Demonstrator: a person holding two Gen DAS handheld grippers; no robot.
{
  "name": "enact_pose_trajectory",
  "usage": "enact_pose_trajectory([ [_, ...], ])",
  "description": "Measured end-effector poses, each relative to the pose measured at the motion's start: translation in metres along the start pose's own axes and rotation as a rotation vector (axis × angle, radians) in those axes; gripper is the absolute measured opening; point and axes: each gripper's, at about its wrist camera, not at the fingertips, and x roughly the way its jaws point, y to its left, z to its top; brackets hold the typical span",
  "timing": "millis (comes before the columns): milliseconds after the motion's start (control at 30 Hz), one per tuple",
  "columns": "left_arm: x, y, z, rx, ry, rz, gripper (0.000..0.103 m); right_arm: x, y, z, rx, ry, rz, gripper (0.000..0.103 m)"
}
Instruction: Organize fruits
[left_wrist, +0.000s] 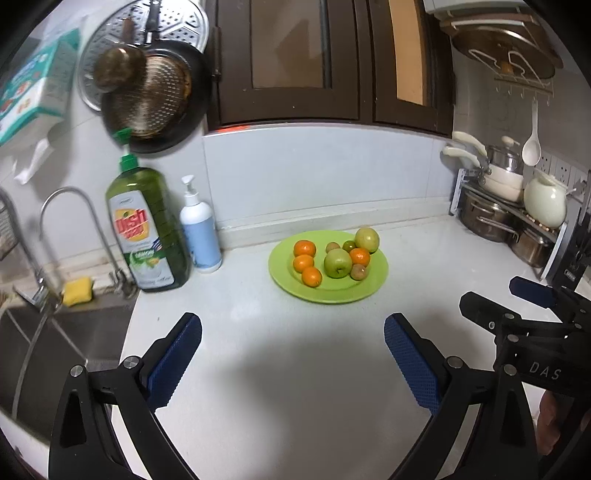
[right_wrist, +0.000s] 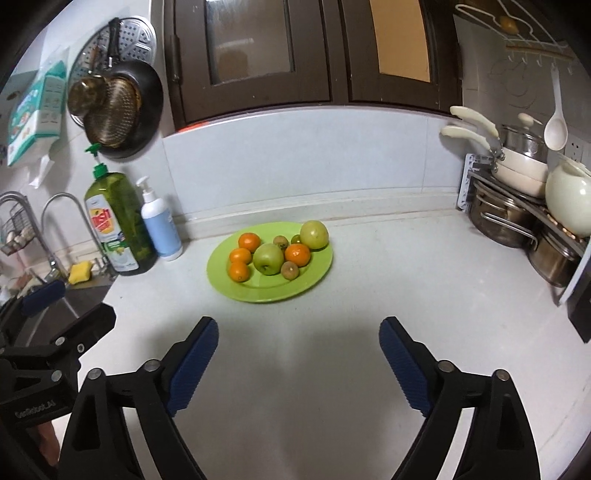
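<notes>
Bottles (left_wrist: 147, 225) flank plate (left_wrist: 328, 291); pots (right_wrist: 517, 218), perhaps steel, right; both claws (left_wrist: 293, 356) (right_wrist: 298, 360) gape, empty.

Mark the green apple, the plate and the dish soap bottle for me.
green apple (right_wrist: 268, 258), right wrist view, middle of its skin.
plate (right_wrist: 266, 291), right wrist view, bare near rim.
dish soap bottle (left_wrist: 147, 225), left wrist view, on its label.

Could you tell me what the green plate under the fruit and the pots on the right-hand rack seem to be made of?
Green plate: probably glazed ceramic or melamine; uniform lime colour with a soft sheen, so the look leaves it open. Pots: stainless steel, judging by the silvery reflective walls and metal handles.
</notes>
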Motion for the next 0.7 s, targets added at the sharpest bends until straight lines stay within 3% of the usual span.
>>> enact_pose_trajectory([
  [367, -0.062, -0.021, -0.023, -0.055, -0.028, 0.042, 0.103, -0.066, -0.013, -0.021, -0.041, -0.056, 0.022, 0.093],
  [700, -0.091, -0.033, -0.032, -0.045, -0.057, 0.074, 0.103, -0.091, -0.018, -0.036, -0.058, -0.056, 0.044, 0.094],
])
